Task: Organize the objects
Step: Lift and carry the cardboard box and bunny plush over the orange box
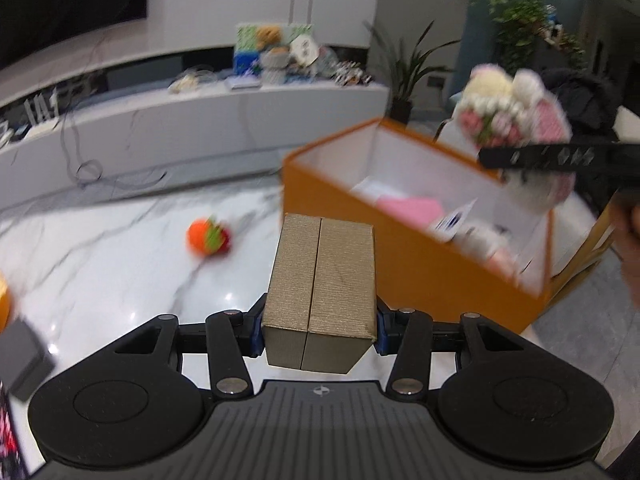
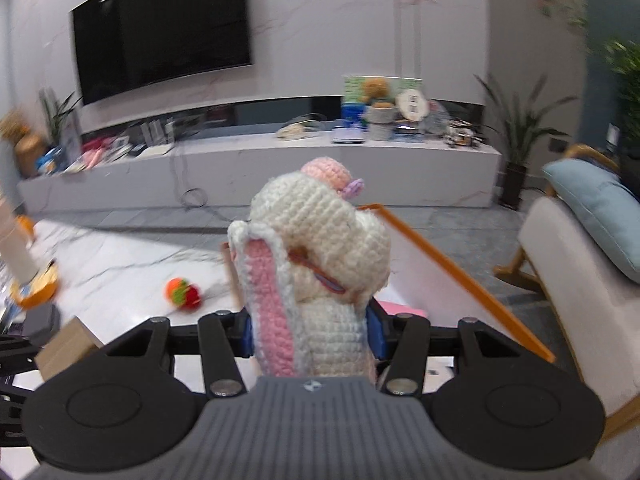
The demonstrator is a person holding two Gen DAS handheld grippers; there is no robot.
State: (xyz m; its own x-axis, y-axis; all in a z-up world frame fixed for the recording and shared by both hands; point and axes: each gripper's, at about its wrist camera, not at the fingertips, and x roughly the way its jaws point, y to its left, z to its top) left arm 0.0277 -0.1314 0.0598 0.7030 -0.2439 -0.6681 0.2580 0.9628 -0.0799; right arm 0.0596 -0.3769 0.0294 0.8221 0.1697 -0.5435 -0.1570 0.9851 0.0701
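Observation:
My left gripper (image 1: 318,328) is shut on a tan ribbed cardboard box (image 1: 324,280), held lengthwise between the blue pads above the white marble table (image 1: 100,248). Right of it stands an open orange storage box (image 1: 400,256) with a white inside and pink and white items in it. My right gripper (image 2: 310,332) is shut on a cream and pink crocheted bunny (image 2: 320,248). In the left wrist view the bunny (image 1: 516,112) hangs in the right gripper (image 1: 560,158) over the orange box's far right side. The orange box's rim (image 2: 440,264) shows behind the bunny.
A small orange and red crocheted fruit (image 1: 209,237) lies on the marble. A dark grey block (image 1: 24,360) sits at the left edge. A pale roll on an orange dish (image 2: 24,272) stands far left. An armchair with a blue cushion (image 2: 592,200) is to the right.

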